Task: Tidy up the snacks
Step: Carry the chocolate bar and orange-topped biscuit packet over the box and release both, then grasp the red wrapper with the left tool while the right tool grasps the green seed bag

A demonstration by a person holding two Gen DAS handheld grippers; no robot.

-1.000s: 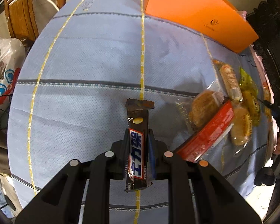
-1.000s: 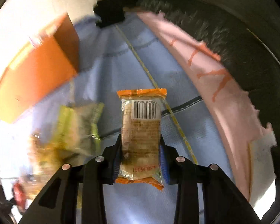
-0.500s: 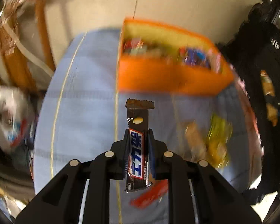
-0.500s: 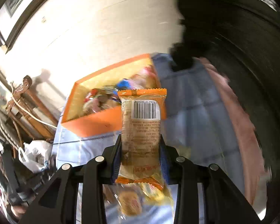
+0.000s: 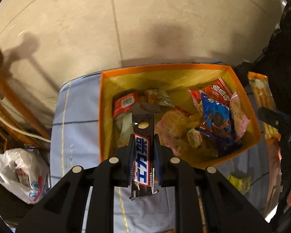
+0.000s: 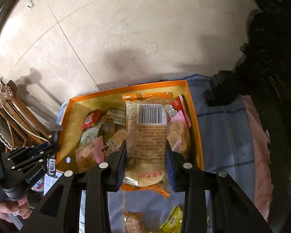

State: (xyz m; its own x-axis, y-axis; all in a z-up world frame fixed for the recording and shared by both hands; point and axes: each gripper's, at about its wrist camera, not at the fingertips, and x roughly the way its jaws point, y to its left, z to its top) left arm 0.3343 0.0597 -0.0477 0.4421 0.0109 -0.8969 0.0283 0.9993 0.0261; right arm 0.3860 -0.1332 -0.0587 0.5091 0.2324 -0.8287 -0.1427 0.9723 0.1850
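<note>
My left gripper (image 5: 143, 143) is shut on a dark chocolate bar (image 5: 143, 155) with a blue and white label, held over the near edge of the orange box (image 5: 102, 116). My right gripper (image 6: 145, 151) is shut on a clear, orange-ended rice cracker packet (image 6: 146, 141) with a barcode, held over the same orange box (image 6: 196, 132). The box holds several snack packets. In the right wrist view the left gripper (image 6: 48, 147) shows at the box's left side with the chocolate bar (image 6: 52, 161). In the left wrist view the cracker packet (image 5: 262, 104) shows at the right.
The box stands on a blue cloth (image 5: 75, 116) against a beige wall (image 5: 145, 23). A yellow packet (image 5: 239, 182) and other snacks (image 6: 133, 221) lie on the cloth in front. A white plastic bag (image 5: 21, 172) and wooden furniture (image 5: 7, 101) are at the left.
Both grippers have risen and moved forward from the cloth to above the orange box, each still holding its snack. The box's inside has come into view.
</note>
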